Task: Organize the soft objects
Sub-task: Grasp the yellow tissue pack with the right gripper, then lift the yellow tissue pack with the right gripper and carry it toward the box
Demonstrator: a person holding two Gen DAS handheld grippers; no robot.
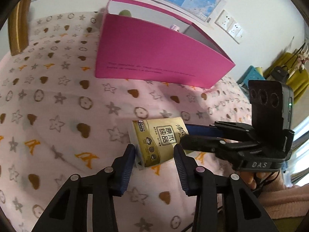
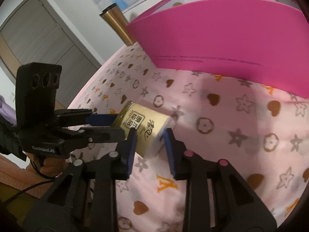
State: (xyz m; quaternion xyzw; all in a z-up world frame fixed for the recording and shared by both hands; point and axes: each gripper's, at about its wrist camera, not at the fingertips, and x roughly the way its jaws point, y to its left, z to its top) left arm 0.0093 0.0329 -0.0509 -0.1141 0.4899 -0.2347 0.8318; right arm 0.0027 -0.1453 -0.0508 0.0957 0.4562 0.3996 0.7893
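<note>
A gold and white tissue pack [image 1: 157,141] lies on the pink patterned cloth [image 1: 58,100]. My left gripper [image 1: 154,150] is open, its fingers on either side of the pack's near end. My right gripper [image 2: 150,137] also straddles the pack [image 2: 146,129], its blue pads pressing both sides of it. In the left wrist view the right gripper [image 1: 185,135] comes in from the right at the pack's edge. In the right wrist view the left gripper [image 2: 114,123] comes in from the left. A magenta open box [image 1: 158,52] stands behind; it also shows in the right wrist view [image 2: 231,38].
A green object [image 1: 125,12] and a pale object [image 1: 174,27] show inside the box. A gold cylinder [image 2: 117,25] stands beyond the cloth's edge. Wall sockets [image 1: 229,25], a teal stool [image 1: 251,75] and a yellow-green seat [image 1: 295,73] are off to the right.
</note>
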